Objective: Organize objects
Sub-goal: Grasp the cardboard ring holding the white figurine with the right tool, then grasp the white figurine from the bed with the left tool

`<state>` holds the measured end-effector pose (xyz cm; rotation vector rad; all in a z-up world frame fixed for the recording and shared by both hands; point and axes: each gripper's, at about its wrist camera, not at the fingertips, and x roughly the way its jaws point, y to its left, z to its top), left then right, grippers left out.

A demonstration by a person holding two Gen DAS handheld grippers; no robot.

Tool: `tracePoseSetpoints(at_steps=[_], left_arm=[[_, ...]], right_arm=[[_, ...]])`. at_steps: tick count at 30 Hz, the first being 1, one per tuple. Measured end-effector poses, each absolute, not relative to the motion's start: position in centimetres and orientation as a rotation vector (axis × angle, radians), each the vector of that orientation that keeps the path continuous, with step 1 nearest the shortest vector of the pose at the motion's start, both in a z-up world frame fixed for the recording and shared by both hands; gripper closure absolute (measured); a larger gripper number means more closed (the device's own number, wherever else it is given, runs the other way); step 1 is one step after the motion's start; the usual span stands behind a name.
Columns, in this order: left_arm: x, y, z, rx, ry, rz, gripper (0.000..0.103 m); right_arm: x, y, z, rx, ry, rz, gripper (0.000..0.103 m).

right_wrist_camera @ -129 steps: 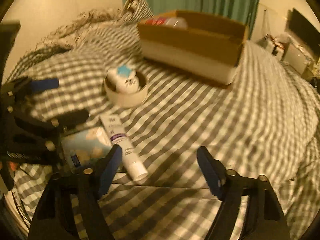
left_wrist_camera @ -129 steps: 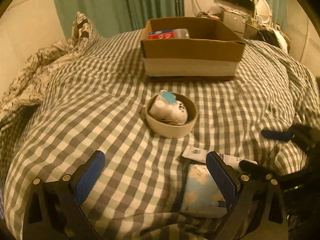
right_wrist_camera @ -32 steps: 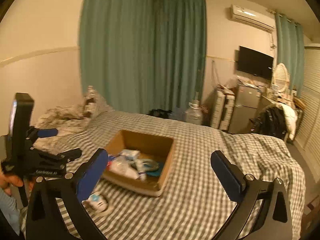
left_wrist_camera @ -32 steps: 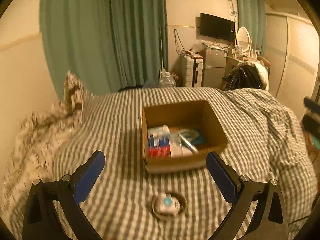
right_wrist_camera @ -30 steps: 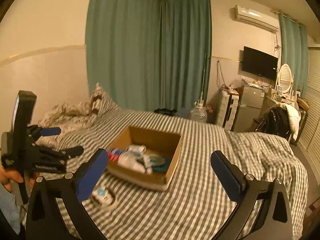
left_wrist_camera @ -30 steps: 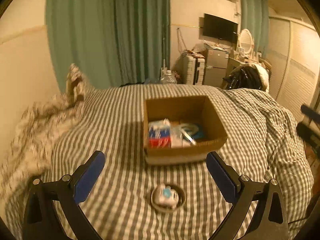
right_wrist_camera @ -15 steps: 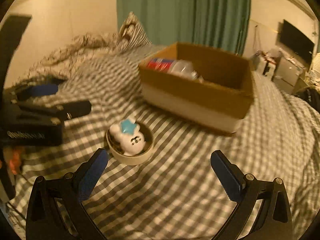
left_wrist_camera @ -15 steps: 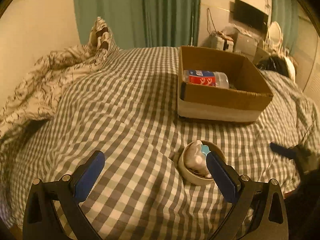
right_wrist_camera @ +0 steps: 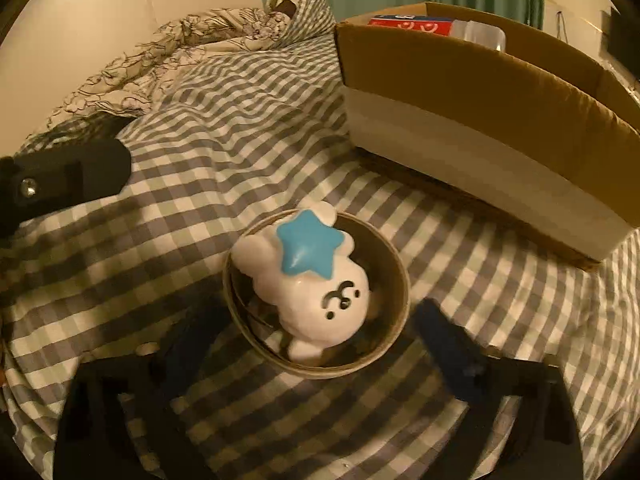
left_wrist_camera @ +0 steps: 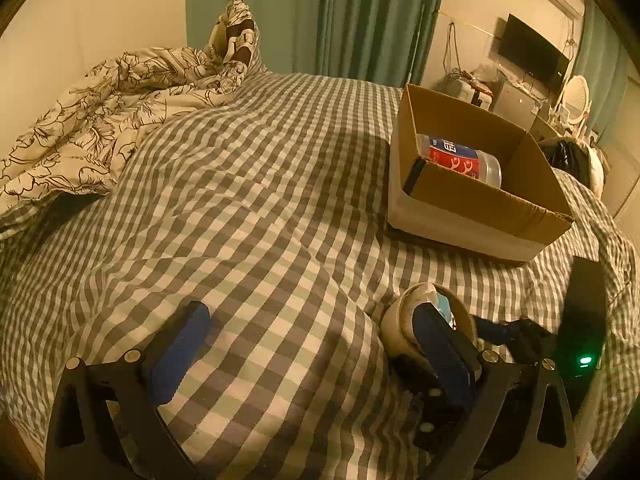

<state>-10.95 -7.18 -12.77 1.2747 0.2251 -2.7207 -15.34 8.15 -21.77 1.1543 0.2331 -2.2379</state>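
A white bunny toy [right_wrist_camera: 312, 280] with a blue star lies in a round beige bowl [right_wrist_camera: 394, 312] on the checked bedspread. My right gripper [right_wrist_camera: 316, 344] is open, low over the bed, its fingers on either side of the bowl. The bowl [left_wrist_camera: 400, 312] also shows in the left wrist view, partly behind my right-hand finger. My left gripper [left_wrist_camera: 308, 348] is open and empty above the bedspread, left of the bowl. A cardboard box [left_wrist_camera: 480, 200] behind the bowl holds a red-labelled bottle [left_wrist_camera: 460, 158]; the box [right_wrist_camera: 480, 120] fills the upper right of the right wrist view.
A crumpled floral duvet [left_wrist_camera: 100, 128] and a pillow [left_wrist_camera: 236, 40] lie at the bed's far left. Green curtains [left_wrist_camera: 320, 12] hang behind. A TV [left_wrist_camera: 532, 54], a mirror and furniture stand at the far right. The other gripper's black body [right_wrist_camera: 60, 184] shows at left.
Both grippers have dropped from high above the bed to just over it. The right gripper has closed in around the bowl with the bunny. The left has swung left.
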Motion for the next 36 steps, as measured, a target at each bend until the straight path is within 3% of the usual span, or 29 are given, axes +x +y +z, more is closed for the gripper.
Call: tracePoseSetpoints(at_steps=[6, 13, 22, 29, 33, 36], left_arm=[[-10.6, -6.6, -12.3, 1.250, 0.188, -2.706, 0.000], [-10.6, -1.1, -12.5, 1.235, -0.055, -2.737, 0.000], [-11.1, 8.2, -17.0, 1.435, -0.182, -2.867, 0.000], [-12.9, 11.0, -20.7, 1.570, -0.262, -2.834, 0.001], [-13.0, 9.7, -20.2, 1.569, -0.117, -2.871, 0.020], [-12.2, 8.6, -19.0, 1.541, -0.085, -2.885, 0.020]], right_arm=[[-13.3, 11.9, -16.2, 1.007, 0.132, -2.349, 0.023], [-11.0, 19.3, -9.3, 0.853, 0.136, -2.563, 0.023], [-11.8, 27.2, -12.6, 0.991, 0.083, -2.686, 0.022], [-12.6, 28.1, -14.1, 1.012, 0.031, -2.655, 0.022], [-12.4, 28.0, -14.0, 1.023, 0.063, -2.659, 0.022], [-11.9, 28.0, -13.1, 1.015, 0.069, -2.687, 0.022]])
